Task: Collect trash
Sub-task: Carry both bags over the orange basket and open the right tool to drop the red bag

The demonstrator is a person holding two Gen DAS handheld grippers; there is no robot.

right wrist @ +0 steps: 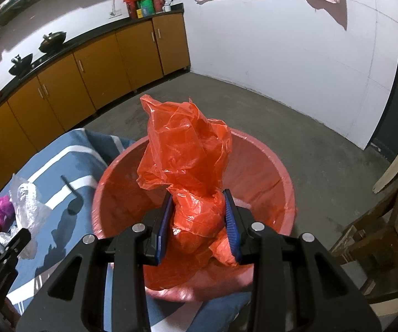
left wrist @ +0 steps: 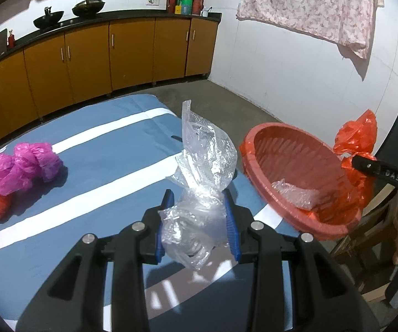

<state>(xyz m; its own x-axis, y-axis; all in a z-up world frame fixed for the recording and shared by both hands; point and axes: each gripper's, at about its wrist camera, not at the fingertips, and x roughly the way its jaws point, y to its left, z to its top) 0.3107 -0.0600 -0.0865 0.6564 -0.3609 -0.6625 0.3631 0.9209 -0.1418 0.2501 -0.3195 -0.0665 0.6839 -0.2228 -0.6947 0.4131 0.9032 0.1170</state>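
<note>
Left tool (left wrist: 199, 210) pinches clear plastic (left wrist: 199, 177); right tool (right wrist: 199, 213) pinches orange bag (right wrist: 188, 149) over basket (right wrist: 265, 177).

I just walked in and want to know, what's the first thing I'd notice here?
Probably the crumpled orange plastic bag pinched in the right gripper, held right above the red basket. Next, the clear bubble wrap squeezed in the left gripper, and the bright pink bag lying on the blue striped cloth.
</note>
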